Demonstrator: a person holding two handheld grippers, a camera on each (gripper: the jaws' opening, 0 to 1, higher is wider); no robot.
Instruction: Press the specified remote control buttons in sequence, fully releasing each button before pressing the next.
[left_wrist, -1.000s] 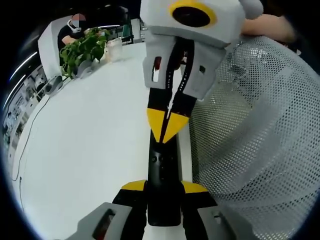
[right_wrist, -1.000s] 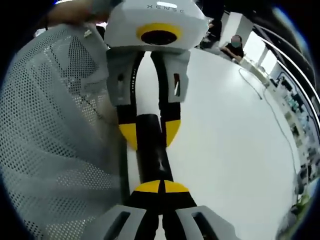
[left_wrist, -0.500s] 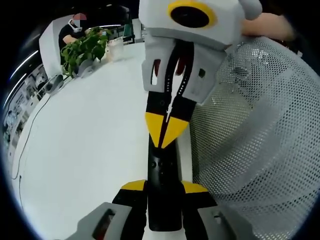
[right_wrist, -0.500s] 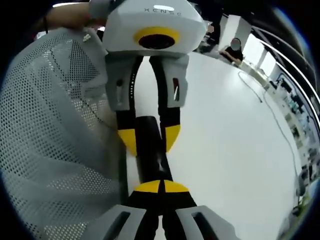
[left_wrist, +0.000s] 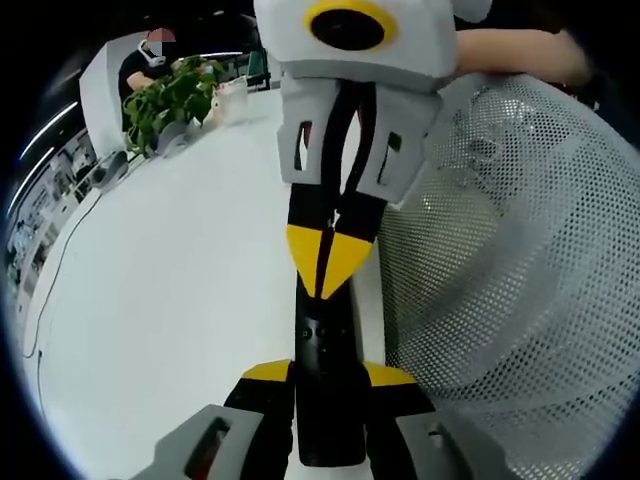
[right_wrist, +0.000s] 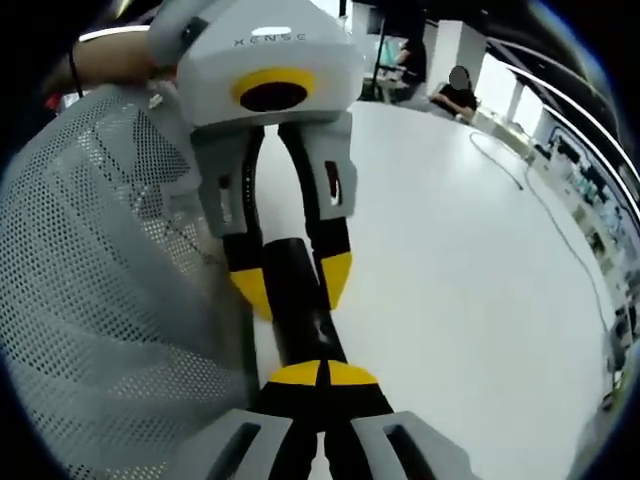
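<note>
A black remote control lies lengthwise over the white table, held at its near end between the yellow-tipped fingers of my left gripper, which is shut on it. My right gripper comes down from the top of the left gripper view, its yellow tips shut together, with their point on the remote's upper face. In the right gripper view my right gripper is shut over the remote, and my left gripper clamps the remote's far end from both sides.
A white mesh surface rises close along one side of the remote, also seen as the mesh. The white table stretches wide on the other side. A potted plant and a seated person are far off.
The right gripper's body has tilted and shifted slightly to the left in the left gripper view. Its shut tips crept a little nearer the left gripper. The remote stays held.
</note>
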